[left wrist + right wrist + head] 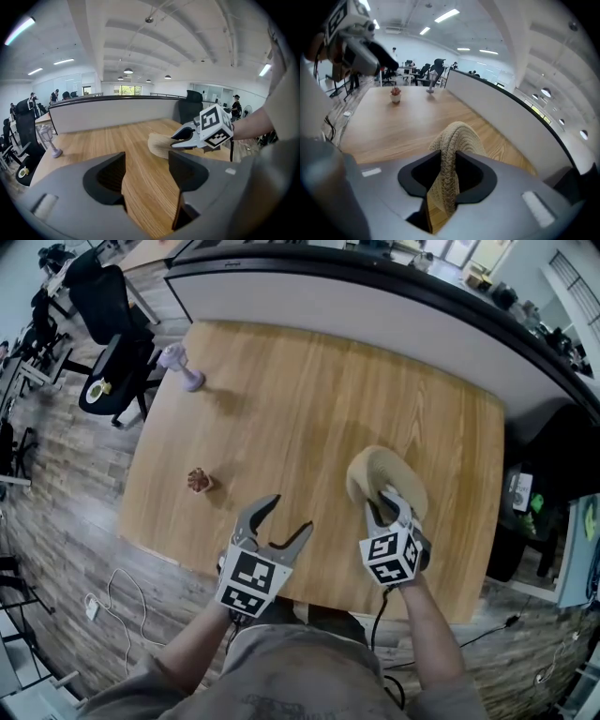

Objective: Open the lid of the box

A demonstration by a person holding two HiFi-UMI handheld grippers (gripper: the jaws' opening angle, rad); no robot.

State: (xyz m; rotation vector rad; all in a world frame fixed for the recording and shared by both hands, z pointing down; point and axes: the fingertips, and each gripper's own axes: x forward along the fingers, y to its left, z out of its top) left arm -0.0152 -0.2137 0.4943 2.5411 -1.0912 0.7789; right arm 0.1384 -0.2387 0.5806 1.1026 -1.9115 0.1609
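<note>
2 grippers: left gripper [289,517], right gripper [386,507]. 1 woven lid [384,472], 1 purple goblet [178,365], 1 potted plant [198,481], 1 worktop [309,390].
</note>
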